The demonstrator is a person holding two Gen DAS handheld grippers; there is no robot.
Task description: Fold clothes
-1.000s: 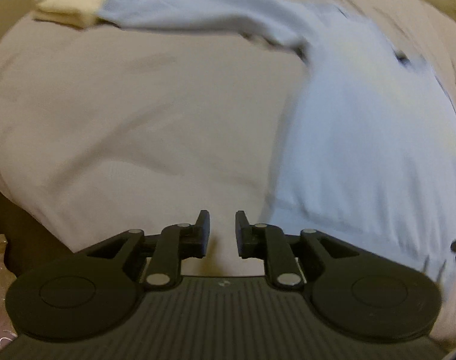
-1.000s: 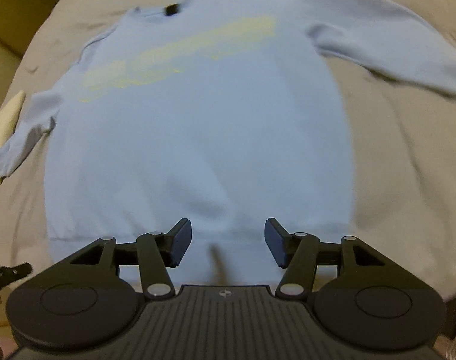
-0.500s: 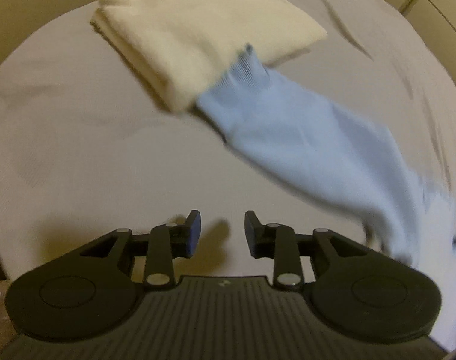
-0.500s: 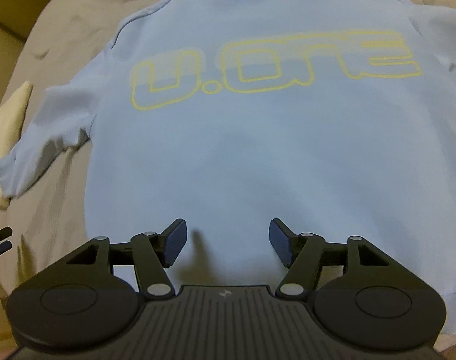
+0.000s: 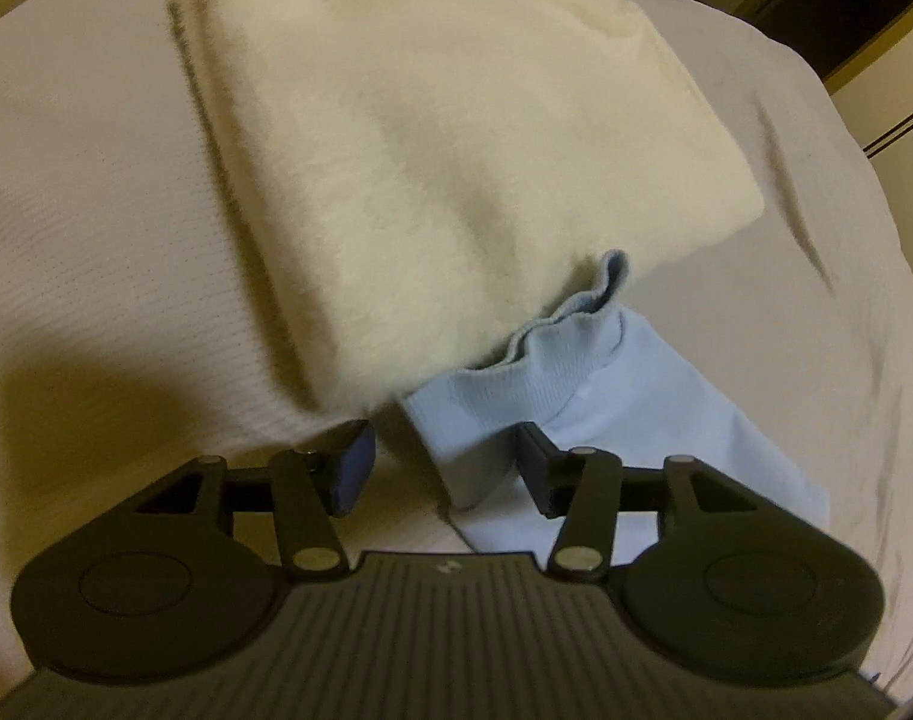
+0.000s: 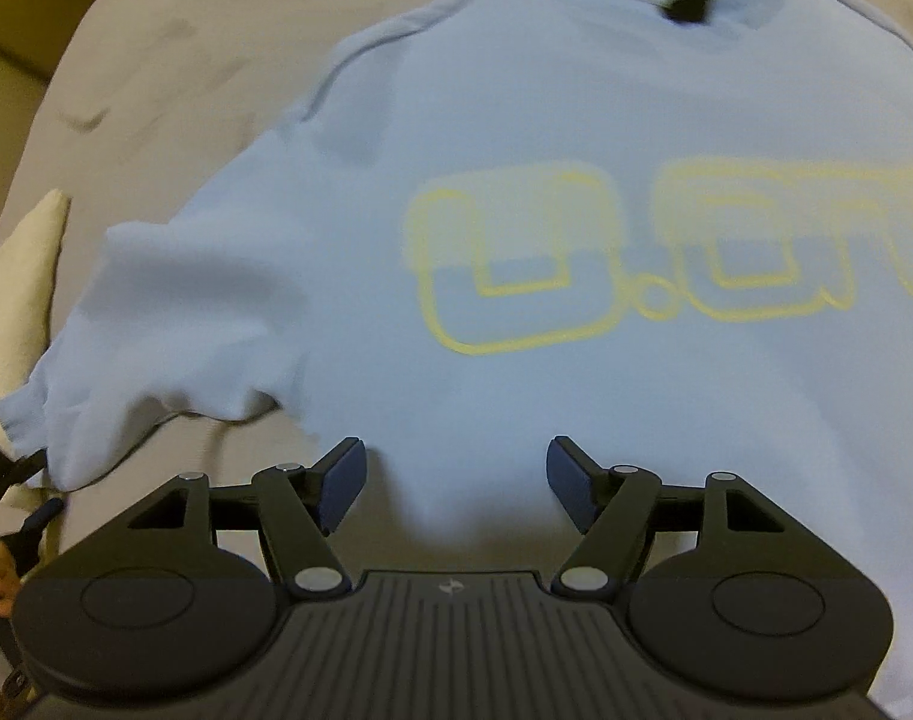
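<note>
The blue sweatshirt (image 6: 576,120) lies flat and unfolded on the bed (image 5: 96,210); a cream garment (image 5: 444,138) at nine o'clock is folded. Both hand-held grippers, left (image 5: 444,474) and right (image 6: 453,483), are opening, clamping nothing.

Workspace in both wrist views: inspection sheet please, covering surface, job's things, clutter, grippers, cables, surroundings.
Surface: bed sheet, pale, lightly wrinkled.
Job's things: light blue sweatshirt spread flat, front up, yellow outlined lettering; its sleeve cuff lies against a folded cream garment.
Clutter: nothing seen.
Grippers: left gripper above the cuff, jaws opening, the cuff's edge in the gap, fingers not pressing it; right gripper over the sweatshirt's body, jaws opening, nothing gripped.
Cables: nothing seen.
Surroundings: dim room past the bed edge, pale panelled wall at the left view's right; detail too dark to tell.
</note>
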